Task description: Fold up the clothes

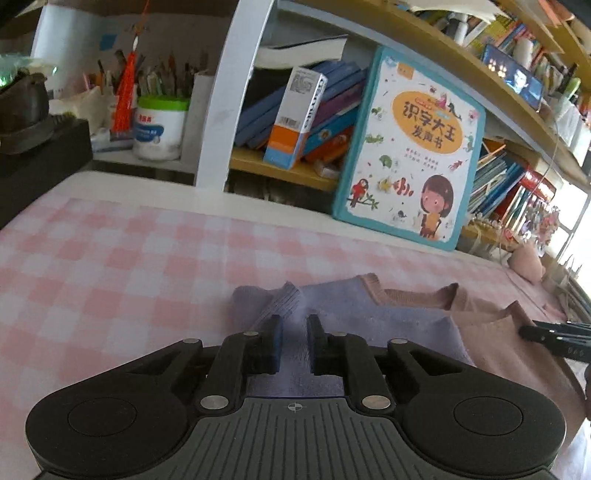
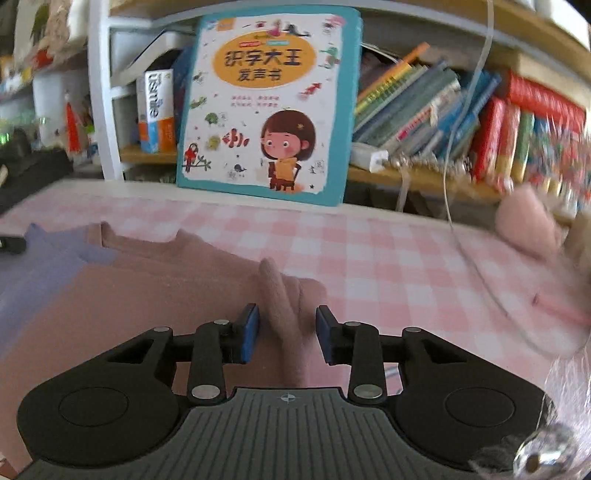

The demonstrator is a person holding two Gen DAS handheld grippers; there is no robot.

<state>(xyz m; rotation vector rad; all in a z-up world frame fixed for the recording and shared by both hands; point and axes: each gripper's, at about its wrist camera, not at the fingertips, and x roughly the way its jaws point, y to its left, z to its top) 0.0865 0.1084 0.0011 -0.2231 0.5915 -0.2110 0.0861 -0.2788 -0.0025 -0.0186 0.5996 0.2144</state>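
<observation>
Sweater (image 1: 388, 314) lying on the desk (image 1: 110, 266) near side, left hand-held gripper (image 1: 294, 325) over its left part, right hand-held gripper (image 2: 287, 325) over its right sleeve, picture book (image 1: 410, 147) standing at the far edge against the bookshelf (image 1: 295, 173)

Daylight, soft and fairly bright. Strongest source at 3 o'clock in left wrist view: window (image 1: 576, 236) blown out white. Heavy fisheye bowing of shelves (image 1: 424, 33) toward the rims. Right wrist view motion-smeared at 3 o'clock, books (image 2: 524, 136) streaked. Checked cloth (image 2: 369, 258) washed pale; shadows faint.
</observation>
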